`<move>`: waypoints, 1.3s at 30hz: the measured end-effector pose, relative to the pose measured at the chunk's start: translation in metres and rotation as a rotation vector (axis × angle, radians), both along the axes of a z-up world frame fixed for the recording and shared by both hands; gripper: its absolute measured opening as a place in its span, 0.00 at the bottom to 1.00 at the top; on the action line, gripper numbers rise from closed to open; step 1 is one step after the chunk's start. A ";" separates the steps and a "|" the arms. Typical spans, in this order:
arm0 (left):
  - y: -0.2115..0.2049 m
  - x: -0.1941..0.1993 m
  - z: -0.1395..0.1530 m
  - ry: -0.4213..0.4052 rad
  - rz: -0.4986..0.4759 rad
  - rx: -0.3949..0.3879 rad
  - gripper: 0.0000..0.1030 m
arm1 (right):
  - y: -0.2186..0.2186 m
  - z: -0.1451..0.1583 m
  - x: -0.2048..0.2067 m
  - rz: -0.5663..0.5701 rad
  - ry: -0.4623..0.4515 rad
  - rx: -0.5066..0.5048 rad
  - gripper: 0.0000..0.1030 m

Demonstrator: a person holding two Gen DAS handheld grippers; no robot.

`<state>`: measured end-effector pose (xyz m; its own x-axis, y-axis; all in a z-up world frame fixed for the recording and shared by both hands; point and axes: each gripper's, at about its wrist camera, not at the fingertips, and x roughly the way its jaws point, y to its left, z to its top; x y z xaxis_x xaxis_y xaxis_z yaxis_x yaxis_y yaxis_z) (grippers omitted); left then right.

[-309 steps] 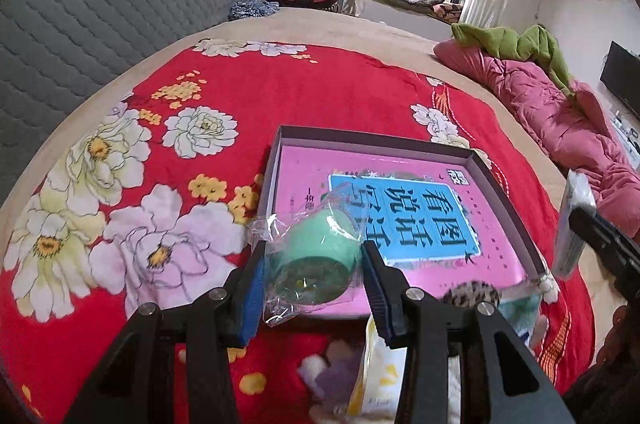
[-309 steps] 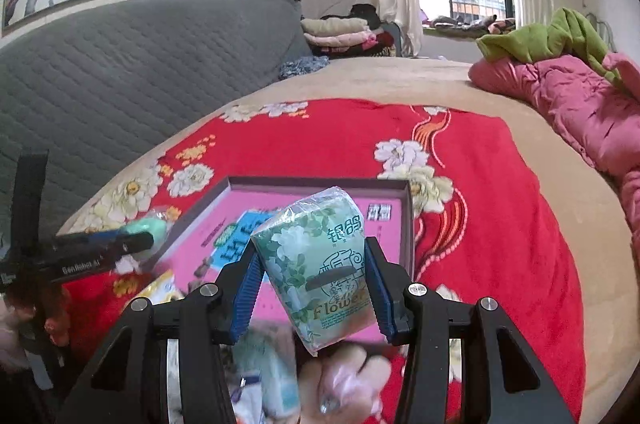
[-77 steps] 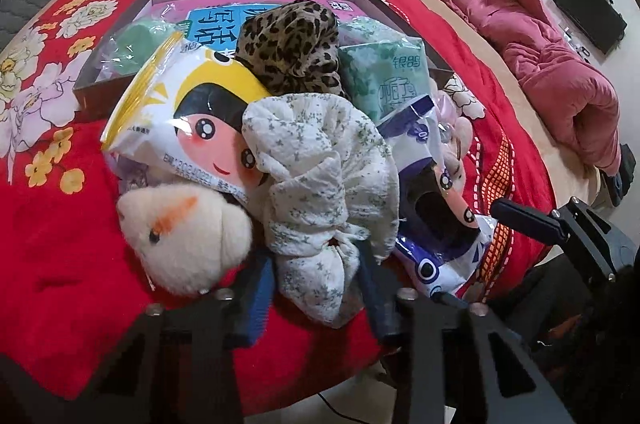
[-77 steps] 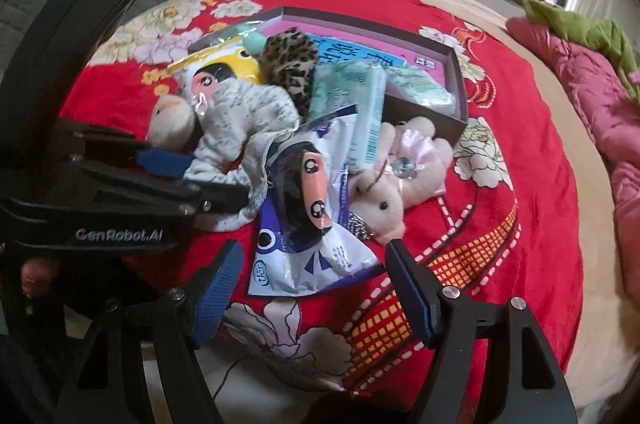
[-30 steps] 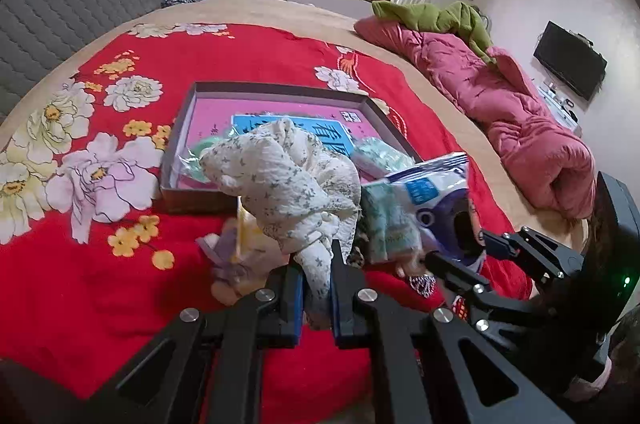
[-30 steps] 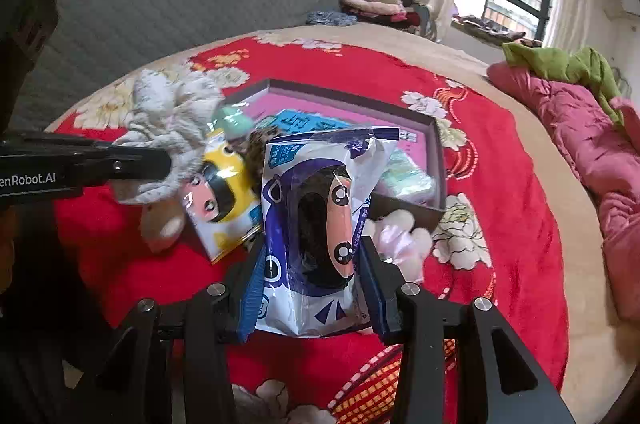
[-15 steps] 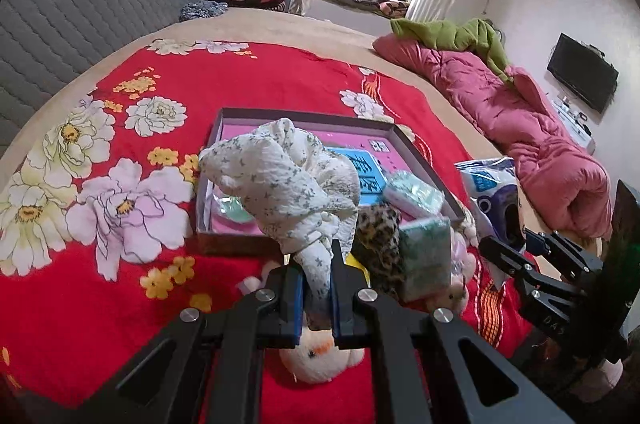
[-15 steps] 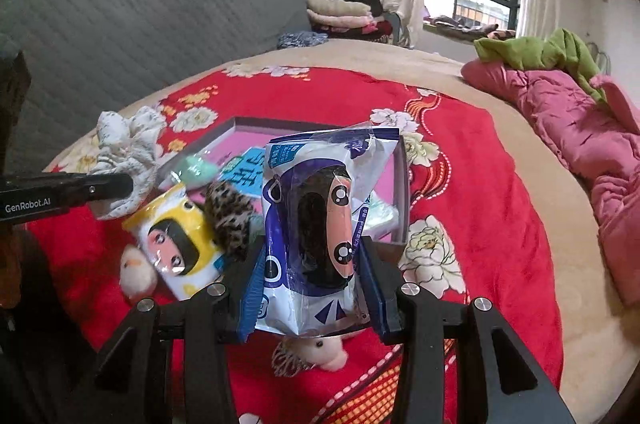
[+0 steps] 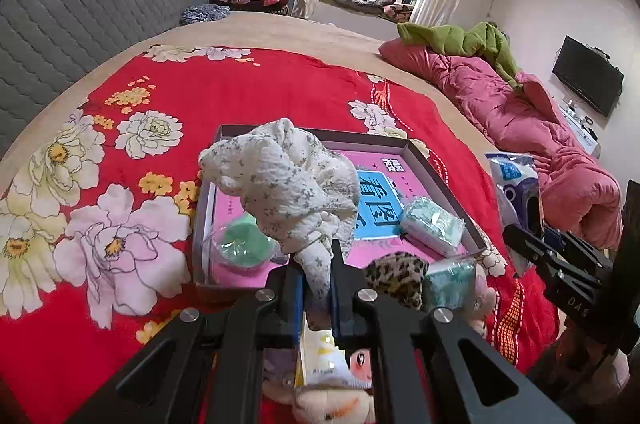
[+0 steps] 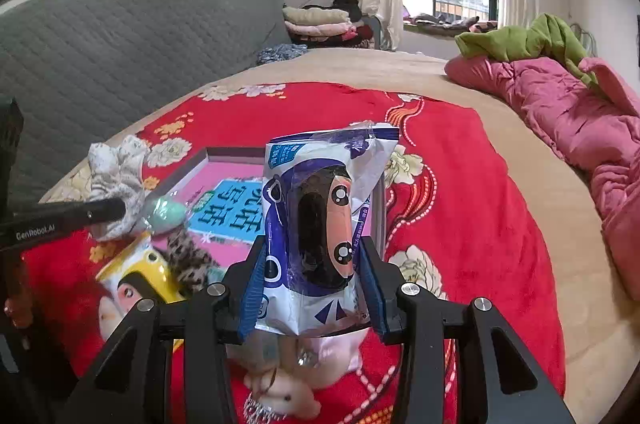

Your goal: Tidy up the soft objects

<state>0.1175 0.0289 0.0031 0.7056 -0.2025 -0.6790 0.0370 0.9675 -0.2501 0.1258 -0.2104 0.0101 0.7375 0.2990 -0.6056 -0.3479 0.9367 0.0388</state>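
Nearest you, your left gripper stays clamped on the white flower-print crumpled cloth; your right gripper stays clamped on the white-and-purple plastic snack bag. Both loads, on the pile moments ago, now hang lifted. Beyond, at twelve o'clock, the dark-rimmed pink shallow box lies ready to receive them.

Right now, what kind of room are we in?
Most likely a bedroom: a big bed with a red flowered blanket, a padded grey headboard, and a rumpled pink quilt lying along one side.
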 end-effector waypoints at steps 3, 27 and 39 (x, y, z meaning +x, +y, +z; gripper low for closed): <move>-0.002 0.007 0.000 -0.001 -0.004 0.001 0.10 | 0.000 0.000 0.009 -0.002 0.001 0.009 0.44; -0.019 0.048 -0.016 0.031 -0.056 -0.012 0.10 | 0.002 -0.001 0.044 0.003 0.003 0.017 0.44; -0.027 0.053 -0.022 0.045 -0.094 -0.006 0.10 | 0.010 -0.006 0.058 0.025 0.011 0.006 0.44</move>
